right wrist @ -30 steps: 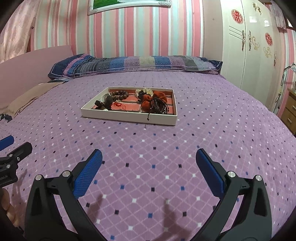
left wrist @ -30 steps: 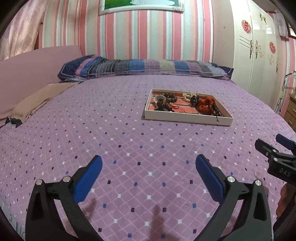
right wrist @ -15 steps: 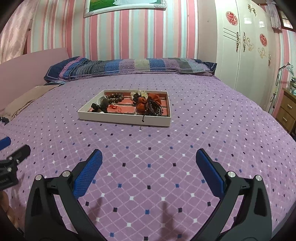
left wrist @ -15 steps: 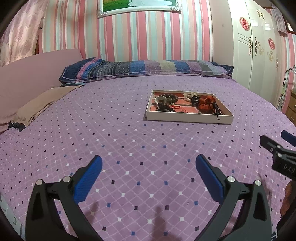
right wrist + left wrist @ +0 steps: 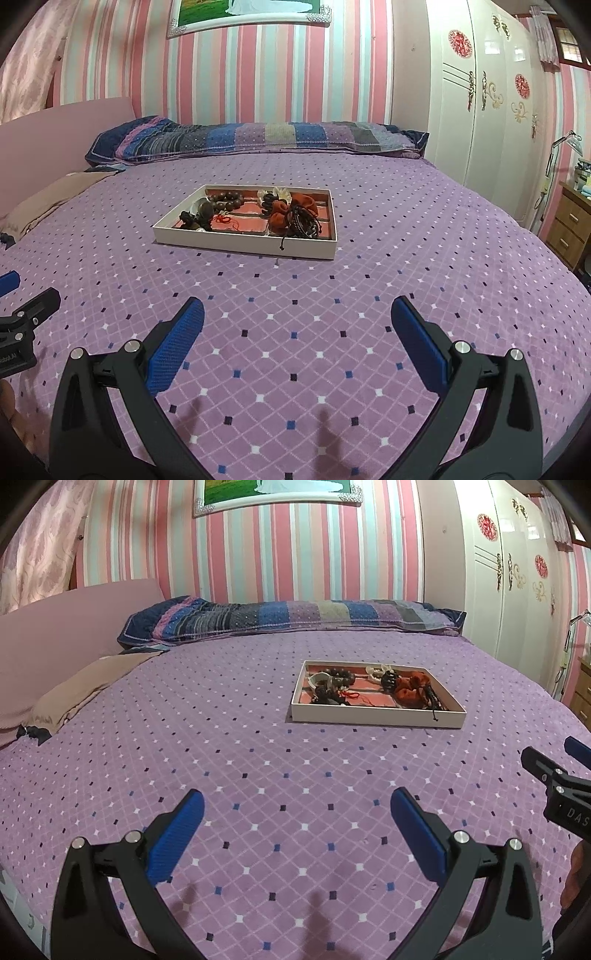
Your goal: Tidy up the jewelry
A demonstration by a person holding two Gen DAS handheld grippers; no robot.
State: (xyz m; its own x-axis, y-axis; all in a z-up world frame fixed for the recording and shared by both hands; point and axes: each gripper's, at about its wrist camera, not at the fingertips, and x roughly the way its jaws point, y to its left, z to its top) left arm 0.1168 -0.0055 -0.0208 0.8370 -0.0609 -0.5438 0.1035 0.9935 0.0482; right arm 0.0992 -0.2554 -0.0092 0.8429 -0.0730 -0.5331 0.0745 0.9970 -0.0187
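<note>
A shallow white tray [image 5: 373, 717] with a red lining lies on the purple bedspread; it also shows in the right wrist view [image 5: 240, 246]. It holds a tangle of jewelry: a dark bead bracelet [image 5: 226, 200], black cords [image 5: 304, 221], an orange-red pouch [image 5: 295, 208] and pale pieces [image 5: 376, 671]. My left gripper [image 5: 297, 808] is open and empty over the bedspread, well short of the tray. My right gripper [image 5: 297, 317] is open and empty, also short of the tray. Each gripper's tip shows at the edge of the other's view.
A long striped pillow [image 5: 295, 618] lies at the head of the bed. A tan folded cloth [image 5: 85, 686] lies at the left. A white wardrobe [image 5: 487, 92] and a wooden nightstand [image 5: 569, 229] stand to the right of the bed.
Both grippers have risen and tilted a little, so the tray sits slightly farther and lower in view. Both stay open.
</note>
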